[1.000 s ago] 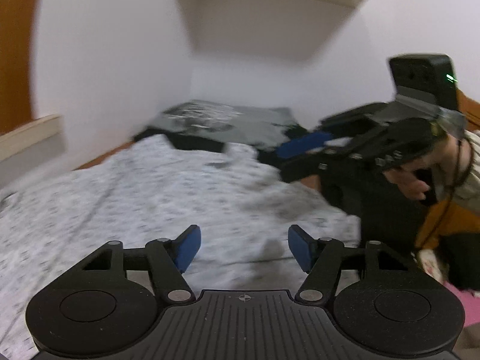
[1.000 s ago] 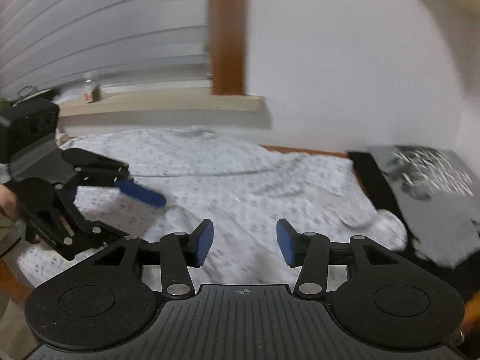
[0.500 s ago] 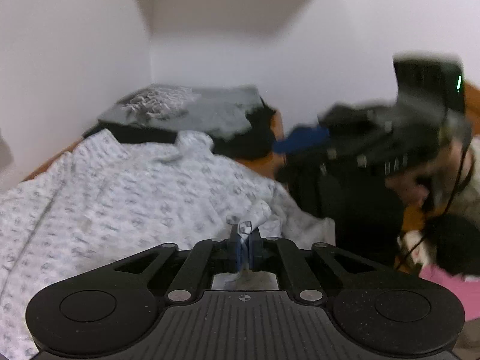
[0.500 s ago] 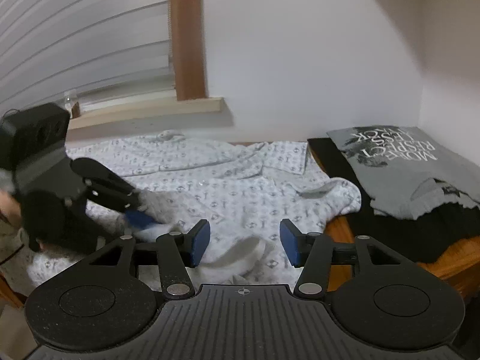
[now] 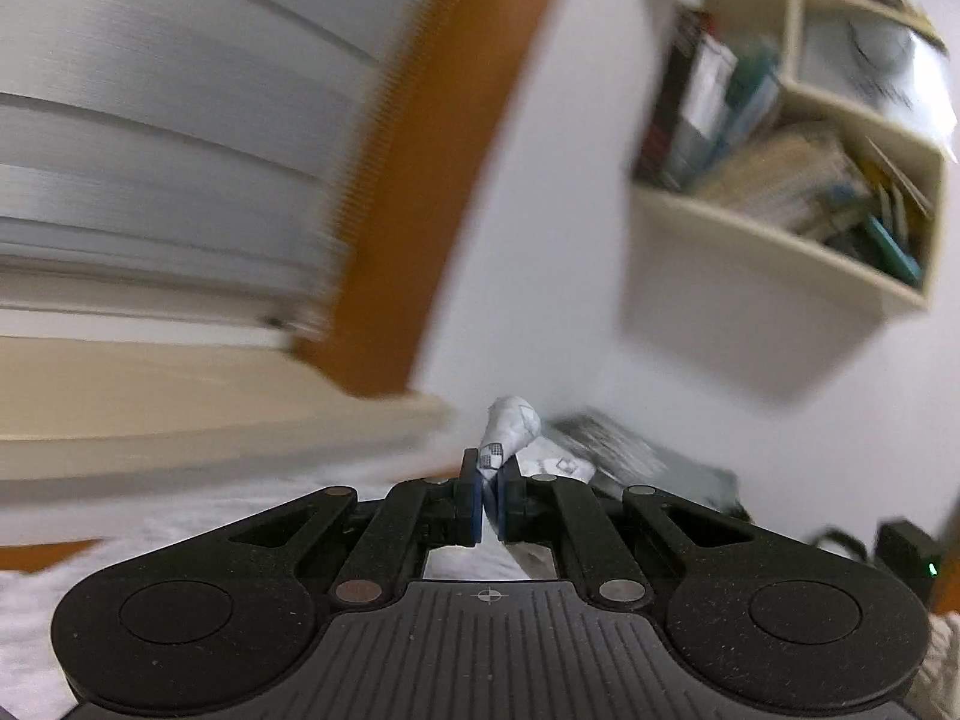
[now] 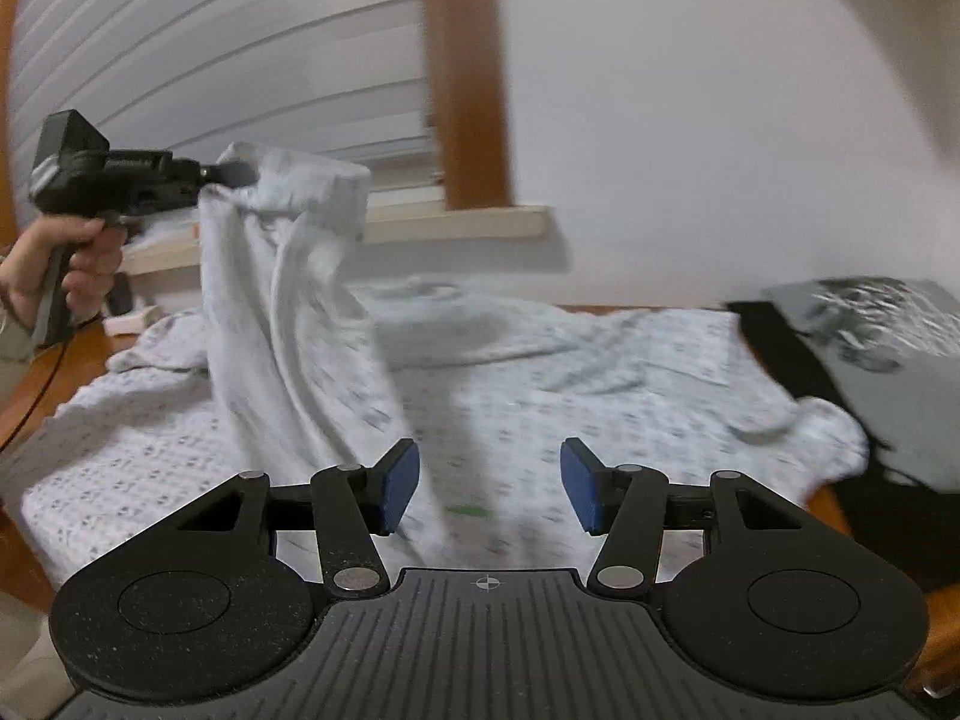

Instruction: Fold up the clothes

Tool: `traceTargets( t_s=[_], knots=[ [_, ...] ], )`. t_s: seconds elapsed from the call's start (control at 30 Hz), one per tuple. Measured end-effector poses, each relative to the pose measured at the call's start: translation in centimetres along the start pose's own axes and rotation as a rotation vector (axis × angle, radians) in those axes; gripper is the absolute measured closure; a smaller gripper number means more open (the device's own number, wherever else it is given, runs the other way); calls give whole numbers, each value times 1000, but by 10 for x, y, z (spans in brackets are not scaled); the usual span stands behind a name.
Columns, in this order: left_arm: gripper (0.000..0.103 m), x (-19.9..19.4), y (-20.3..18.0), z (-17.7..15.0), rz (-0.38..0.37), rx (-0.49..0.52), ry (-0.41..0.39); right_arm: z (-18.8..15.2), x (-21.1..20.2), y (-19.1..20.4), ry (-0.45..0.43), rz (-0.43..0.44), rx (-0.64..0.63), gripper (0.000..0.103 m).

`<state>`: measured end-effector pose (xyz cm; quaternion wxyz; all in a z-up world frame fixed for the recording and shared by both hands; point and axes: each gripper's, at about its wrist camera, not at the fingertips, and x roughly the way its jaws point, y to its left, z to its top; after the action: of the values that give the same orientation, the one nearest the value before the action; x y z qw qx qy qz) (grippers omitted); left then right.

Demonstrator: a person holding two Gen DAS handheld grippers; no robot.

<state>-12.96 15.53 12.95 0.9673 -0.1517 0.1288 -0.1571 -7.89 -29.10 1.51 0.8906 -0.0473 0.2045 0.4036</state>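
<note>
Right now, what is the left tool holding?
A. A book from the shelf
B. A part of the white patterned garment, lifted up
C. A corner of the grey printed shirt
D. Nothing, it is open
B: the left tool is shut on a bunched part of the white garment, which hangs from it down to the bed, while the right tool is open and empty.

The shirt (image 6: 540, 372) lies across the desk (image 6: 837, 504), a folded stack (image 6: 888, 360) to its right, the windowsill (image 6: 456, 222) behind.
</note>
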Motion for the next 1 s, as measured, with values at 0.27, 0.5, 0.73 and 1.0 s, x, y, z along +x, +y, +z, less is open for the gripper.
traceTargets(
  t_s=[0.27,0.5,0.73,1.0],
  knots=[
    [79,-17,66,-64,185,-82,207,-7,23,20,51,48,-19,50],
    [39,-30,78,-78,229,-53,202,-12,15,43,77,71,-72,51],
    [22,-23,71,-82,218,-10,211,-20,-11,73,127,80,-140,76],
    [33,-17,78,-89,192,-25,263,-40,-32,86,208,66,-123,79]
  ],
)
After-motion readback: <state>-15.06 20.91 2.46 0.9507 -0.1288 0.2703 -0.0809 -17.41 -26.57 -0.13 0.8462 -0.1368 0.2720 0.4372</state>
